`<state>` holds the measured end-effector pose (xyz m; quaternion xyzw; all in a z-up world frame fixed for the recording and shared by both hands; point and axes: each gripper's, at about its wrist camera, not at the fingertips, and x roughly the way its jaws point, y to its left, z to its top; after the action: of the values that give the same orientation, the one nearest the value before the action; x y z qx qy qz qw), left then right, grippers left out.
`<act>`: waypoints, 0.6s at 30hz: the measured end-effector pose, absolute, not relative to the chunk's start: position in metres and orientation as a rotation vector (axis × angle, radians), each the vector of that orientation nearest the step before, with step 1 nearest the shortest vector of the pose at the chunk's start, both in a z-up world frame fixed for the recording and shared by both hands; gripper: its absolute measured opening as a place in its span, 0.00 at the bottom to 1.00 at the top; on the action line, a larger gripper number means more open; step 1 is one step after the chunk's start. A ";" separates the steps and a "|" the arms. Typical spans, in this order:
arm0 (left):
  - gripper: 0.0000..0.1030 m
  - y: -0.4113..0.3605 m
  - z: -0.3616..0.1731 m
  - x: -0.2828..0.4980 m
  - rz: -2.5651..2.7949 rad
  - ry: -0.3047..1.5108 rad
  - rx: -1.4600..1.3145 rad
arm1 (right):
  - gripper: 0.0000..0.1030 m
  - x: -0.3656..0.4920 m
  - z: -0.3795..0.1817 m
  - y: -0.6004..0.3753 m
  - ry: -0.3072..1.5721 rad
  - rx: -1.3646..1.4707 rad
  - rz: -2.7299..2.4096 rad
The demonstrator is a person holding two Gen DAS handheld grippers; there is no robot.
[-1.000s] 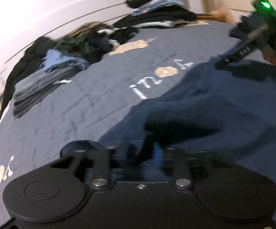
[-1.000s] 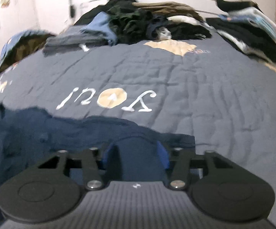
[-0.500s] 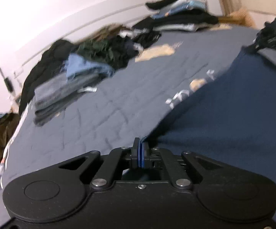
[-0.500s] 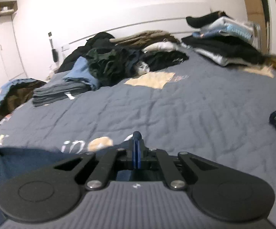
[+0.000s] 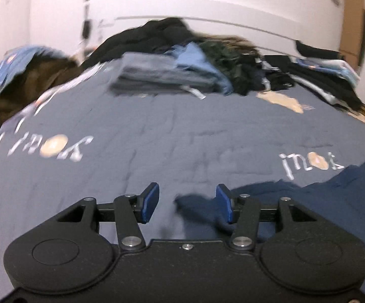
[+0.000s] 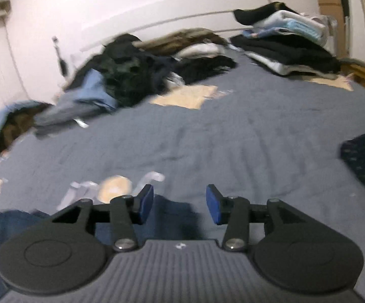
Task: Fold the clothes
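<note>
Both grippers, left and right, have just opened, jaws apart and empty, dropping the navy garment near the bed's front edge; next, regrasp for another fold.

Left gripper: jaws just opened, pinch released. Navy garment, held up half a second ago, now lies on bedspread, lower right. Right gripper: likewise opened; garment low left.
</note>
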<state>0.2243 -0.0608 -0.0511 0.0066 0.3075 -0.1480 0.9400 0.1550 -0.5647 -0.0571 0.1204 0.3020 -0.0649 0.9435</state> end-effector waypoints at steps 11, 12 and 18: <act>0.12 -0.085 -0.090 0.224 -0.340 0.709 0.115 | 0.44 0.160 -0.088 -0.549 0.675 0.178 -0.091; 0.09 -0.082 -0.088 0.224 -0.334 0.712 0.110 | 0.44 0.160 -0.087 -0.549 0.673 0.179 -0.090; 0.04 -0.053 -0.068 0.219 -0.261 0.689 0.030 | 0.44 0.160 -0.089 -0.551 0.649 0.189 -0.117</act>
<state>0.2192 -0.0535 -0.0676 0.0147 0.3366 -0.1275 0.9329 0.1598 -0.5512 -0.0886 0.0926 0.3184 -0.0574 0.9417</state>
